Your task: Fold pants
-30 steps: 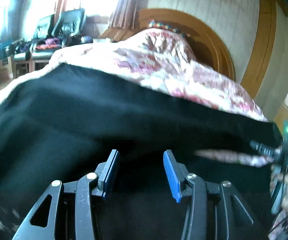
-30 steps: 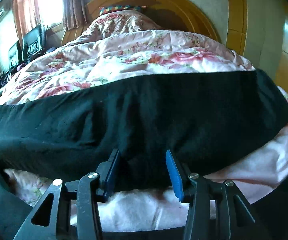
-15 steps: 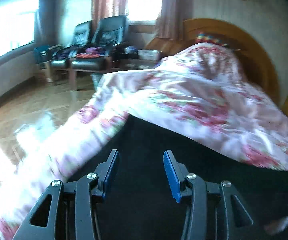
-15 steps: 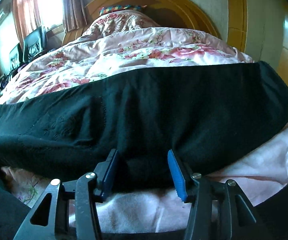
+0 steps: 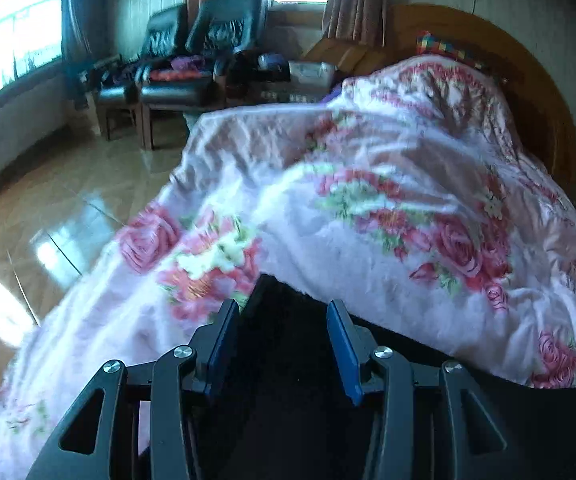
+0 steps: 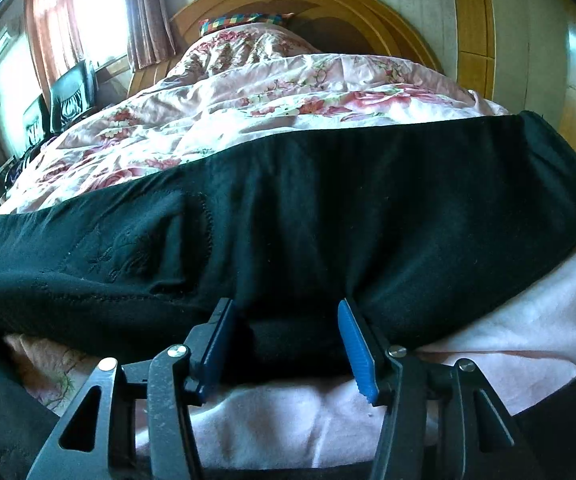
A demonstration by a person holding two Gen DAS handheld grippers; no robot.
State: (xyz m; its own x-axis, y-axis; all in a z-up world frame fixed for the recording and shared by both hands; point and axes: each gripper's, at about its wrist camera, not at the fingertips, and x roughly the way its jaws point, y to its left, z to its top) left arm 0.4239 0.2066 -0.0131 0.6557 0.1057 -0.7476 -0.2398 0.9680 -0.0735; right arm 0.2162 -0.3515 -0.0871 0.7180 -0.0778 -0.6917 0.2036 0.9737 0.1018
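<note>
Swung leftward since a second ago, the left gripper (image 5: 284, 320) now hangs half open over the corner of the black pants (image 5: 288, 380), gripping nothing, with the floral quilt (image 5: 368, 200) beyond and black armchairs (image 5: 192, 60) far left. Across the bed, the right gripper (image 6: 284, 320) has just been opening, its jaws straddling the pants' near edge (image 6: 308, 220) unpinched.

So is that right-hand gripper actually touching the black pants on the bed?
Cannot tell. In the right wrist view the right gripper has the near edge of the black pants between its open blue fingers, but neither contact nor a gap shows plainly.
</note>
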